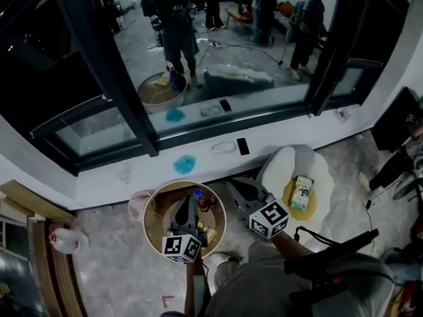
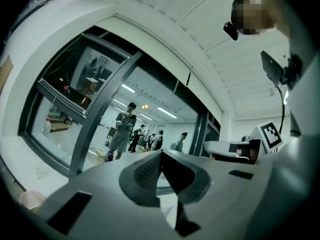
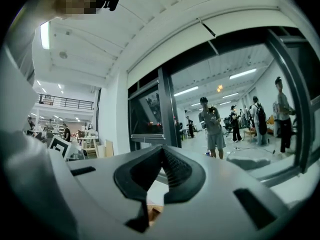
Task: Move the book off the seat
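Okay, so the book (image 1: 302, 193) is lying flat on a yellow cushion (image 1: 289, 210), and that cushion sits in the middle of a fluffy white seat (image 1: 284, 162) over on the right, up against the wall under the window.

The right gripper (image 3: 162, 150) hangs just left of the seat, apart from the book, with its jaws pressed together and nothing between them. The left gripper (image 2: 161, 155) is further left, over a round wooden table (image 1: 151, 211) with a few small bits on it that I can't make out. Its jaws are together too, and empty. Both point level, toward the glass.

Floor (image 1: 112, 269) is grey marbled stone. Far side of the seat and table there's a white ledge (image 1: 277, 134) along the wall, with a dark phone (image 1: 242, 146) and a blue splotch (image 1: 184, 164) on it. Above that is a big dark-framed window (image 1: 106, 65), and through it you can see a bright hall with several people standing around.
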### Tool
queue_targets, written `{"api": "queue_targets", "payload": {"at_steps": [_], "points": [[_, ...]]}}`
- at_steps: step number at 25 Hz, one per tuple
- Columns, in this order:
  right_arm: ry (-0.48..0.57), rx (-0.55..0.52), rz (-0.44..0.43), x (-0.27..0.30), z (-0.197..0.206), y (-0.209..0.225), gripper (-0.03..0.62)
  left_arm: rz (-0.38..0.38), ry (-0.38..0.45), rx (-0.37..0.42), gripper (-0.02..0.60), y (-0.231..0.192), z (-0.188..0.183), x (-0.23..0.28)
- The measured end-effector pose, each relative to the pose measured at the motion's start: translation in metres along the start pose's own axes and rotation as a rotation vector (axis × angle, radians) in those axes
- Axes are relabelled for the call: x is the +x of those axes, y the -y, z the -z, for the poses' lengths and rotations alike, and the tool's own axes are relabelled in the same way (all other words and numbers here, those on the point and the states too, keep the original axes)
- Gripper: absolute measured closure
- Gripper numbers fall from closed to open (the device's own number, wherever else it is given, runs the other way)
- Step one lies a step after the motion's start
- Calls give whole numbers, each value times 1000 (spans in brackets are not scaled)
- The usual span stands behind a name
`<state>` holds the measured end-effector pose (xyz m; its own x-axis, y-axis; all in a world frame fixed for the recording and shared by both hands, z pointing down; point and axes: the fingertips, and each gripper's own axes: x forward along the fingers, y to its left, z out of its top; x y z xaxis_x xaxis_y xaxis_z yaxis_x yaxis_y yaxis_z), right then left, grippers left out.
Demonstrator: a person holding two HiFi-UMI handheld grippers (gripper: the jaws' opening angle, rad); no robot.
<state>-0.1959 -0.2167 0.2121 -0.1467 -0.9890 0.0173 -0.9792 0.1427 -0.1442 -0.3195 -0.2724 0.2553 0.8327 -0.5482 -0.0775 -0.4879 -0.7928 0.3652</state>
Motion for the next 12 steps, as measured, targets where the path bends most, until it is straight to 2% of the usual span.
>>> {"api": "queue_targets", "payload": {"at_steps": [3, 5, 8, 12], "points": [[19, 31, 6, -17, -7, 13, 579, 0, 3, 10, 569, 29, -8, -6], [29, 57, -19, -30, -10, 15, 579, -4, 11, 22, 569, 48, -10, -8], [33, 46, -67, -65, -18, 14, 579, -3, -5, 29, 569, 78, 7, -2], [70, 55, 23, -141, -23, 53, 579, 78, -32, 0, 569, 156, 34, 20]]}}
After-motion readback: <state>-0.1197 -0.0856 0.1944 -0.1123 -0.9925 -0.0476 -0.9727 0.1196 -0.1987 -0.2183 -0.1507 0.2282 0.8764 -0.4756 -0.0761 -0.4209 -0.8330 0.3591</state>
